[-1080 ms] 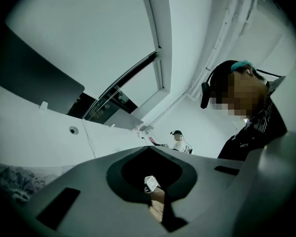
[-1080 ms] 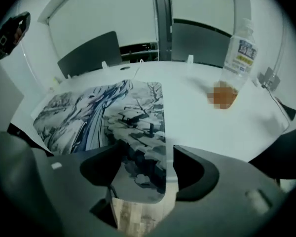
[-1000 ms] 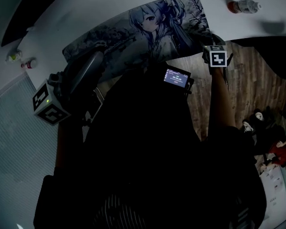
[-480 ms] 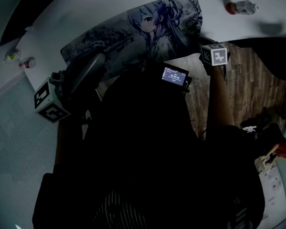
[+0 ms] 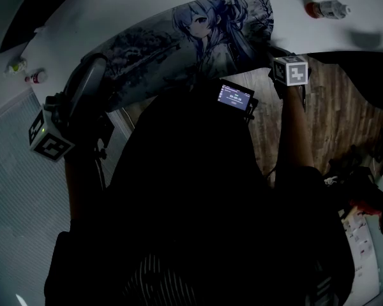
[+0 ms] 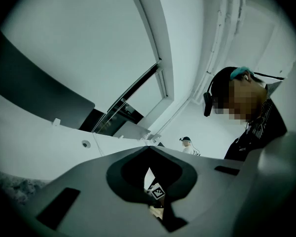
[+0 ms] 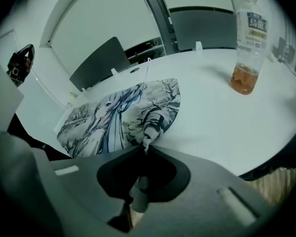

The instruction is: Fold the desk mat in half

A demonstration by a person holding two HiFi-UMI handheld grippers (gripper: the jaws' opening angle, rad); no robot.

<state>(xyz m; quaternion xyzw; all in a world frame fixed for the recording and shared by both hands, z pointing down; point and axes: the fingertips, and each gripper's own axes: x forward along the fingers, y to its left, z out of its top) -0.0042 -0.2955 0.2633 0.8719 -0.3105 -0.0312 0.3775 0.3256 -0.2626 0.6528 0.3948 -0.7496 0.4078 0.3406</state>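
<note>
- Left gripper (image 6: pixel 150 148): at the head view's left, above the mat's left end and pointing about level, past the table. Its jaws are together with nothing between them, so it seems to be waiting rather than gripping.
- Mat (image 5: pixel 179 43): lies across the table (image 5: pixel 147 5) in the upper middle of the head view, print side up and not yet folded.
- Right gripper (image 7: pixel 144 144): at the mat's right near corner, tilted down. Its jaws have just been closing and pinch the mat's edge, presumably to carry that end over for the fold.
- Bottle (image 7: pixel 247 48): upright at the upper right, well apart from the mat, so it probably won't hinder the fold.
</note>
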